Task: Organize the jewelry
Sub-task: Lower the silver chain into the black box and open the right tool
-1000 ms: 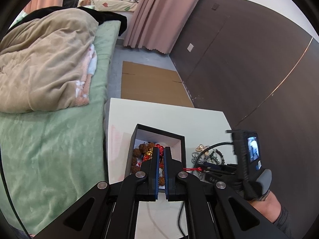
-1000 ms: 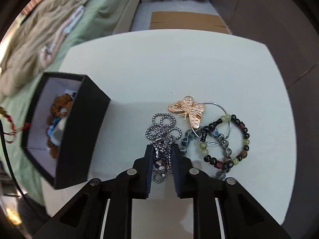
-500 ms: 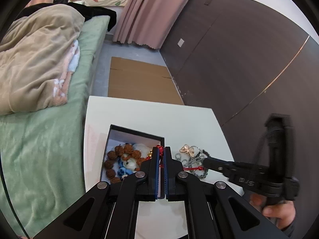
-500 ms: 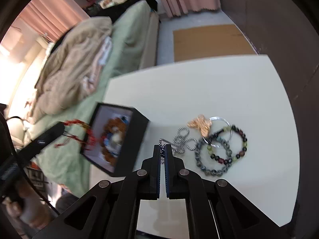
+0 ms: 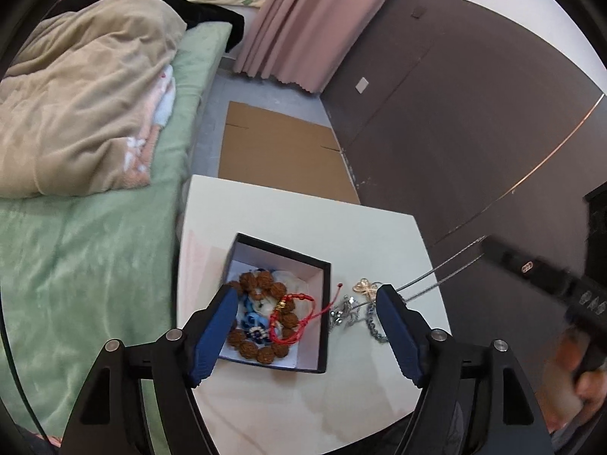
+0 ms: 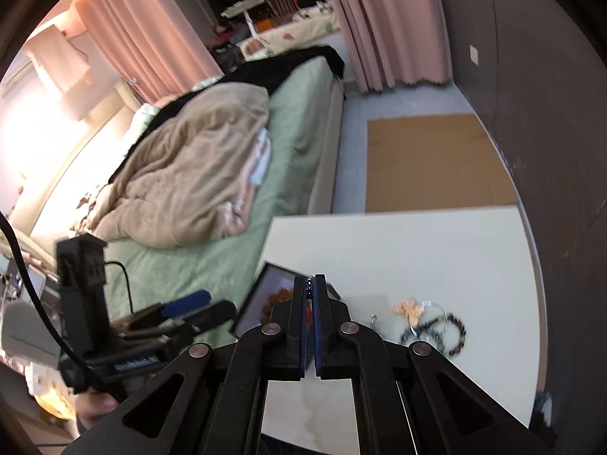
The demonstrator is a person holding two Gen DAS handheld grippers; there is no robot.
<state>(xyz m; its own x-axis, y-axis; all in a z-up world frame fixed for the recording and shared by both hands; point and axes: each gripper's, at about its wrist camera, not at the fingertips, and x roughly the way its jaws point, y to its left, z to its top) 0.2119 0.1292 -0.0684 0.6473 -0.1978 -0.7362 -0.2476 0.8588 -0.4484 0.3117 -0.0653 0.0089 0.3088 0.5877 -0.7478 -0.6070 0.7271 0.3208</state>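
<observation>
**Left claw spread over the jewelry box; right claw pinching a silver chain**

The left gripper (image 5: pixel 305 335) hangs above the black box (image 5: pixel 324 341) with its blue-padded fingers (image 5: pixel 214 333) wide apart and nothing between them. Inside the white-lined box lie a brown bead bracelet (image 5: pixel 261 282), a blue-and-white piece (image 5: pixel 252 322) and a red cord bracelet (image 5: pixel 290 316), the last with one cord end trailing over the box's right wall. The box stands on the white table (image 5: pixel 265 212). The right gripper (image 6: pixel 310 326) has its fingers pressed together on a silver chain (image 5: pixel 436 278), which runs taut from the table up to that gripper; the chain's lower end is blurred, probably resting beside the gold butterfly brooch (image 5: pixel 364 286). Beaded bracelets (image 6: pixel 444 330) lie on the table to the right of the box.
</observation>
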